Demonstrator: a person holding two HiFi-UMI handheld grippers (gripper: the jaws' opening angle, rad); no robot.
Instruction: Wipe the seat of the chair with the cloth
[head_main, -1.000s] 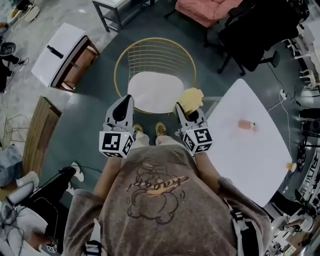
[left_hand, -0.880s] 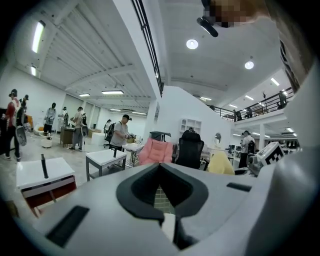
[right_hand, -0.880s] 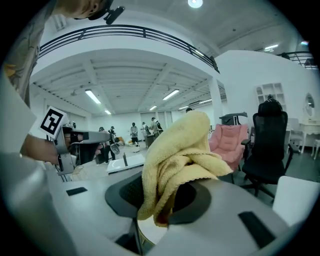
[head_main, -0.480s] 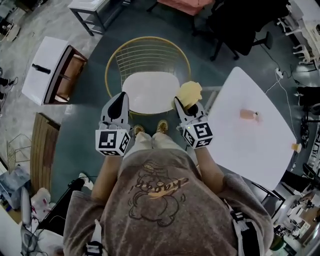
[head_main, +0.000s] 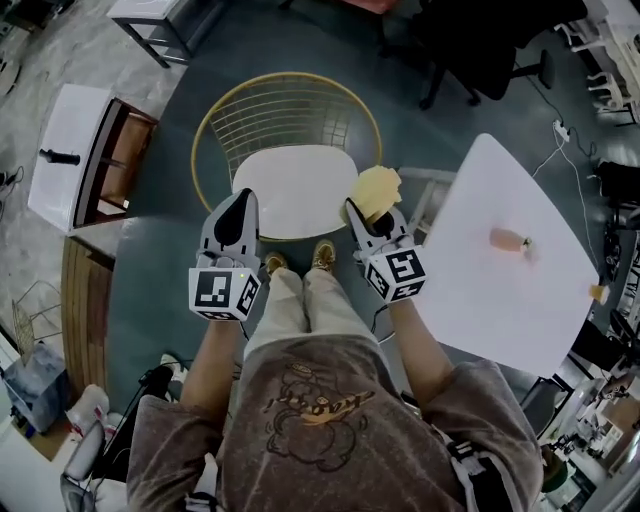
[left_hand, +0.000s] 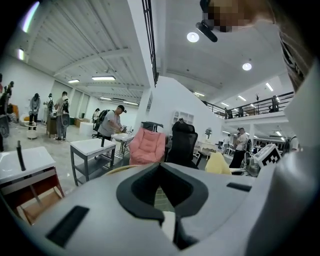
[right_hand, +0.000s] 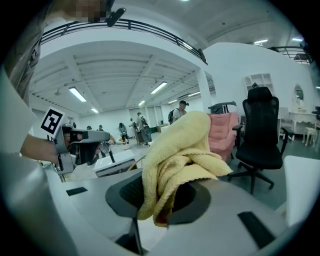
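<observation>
The chair has a gold wire back (head_main: 290, 110) and a white seat (head_main: 295, 185), and it stands right in front of the person's feet. My right gripper (head_main: 358, 212) hovers by the seat's right front corner, shut on a crumpled yellow cloth (head_main: 376, 190). In the right gripper view the cloth (right_hand: 177, 150) bulges up from between the jaws of the right gripper (right_hand: 162, 202). My left gripper (head_main: 242, 203) hangs over the seat's left front edge. Its jaws are shut with nothing between them, as the left gripper view shows at the left gripper (left_hand: 159, 169).
A white table (head_main: 480, 290) stands close on the right with a small pink object (head_main: 508, 240) on it. A white cabinet (head_main: 70, 150) and a wooden board (head_main: 85, 300) lie to the left. A black office chair (head_main: 480, 45) stands beyond, and cables run along the floor at the right.
The head view has swung, so the chair and the white cabinet sit further left in the frame. Both grippers keep nearly the same pose, and the cloth stays held.
</observation>
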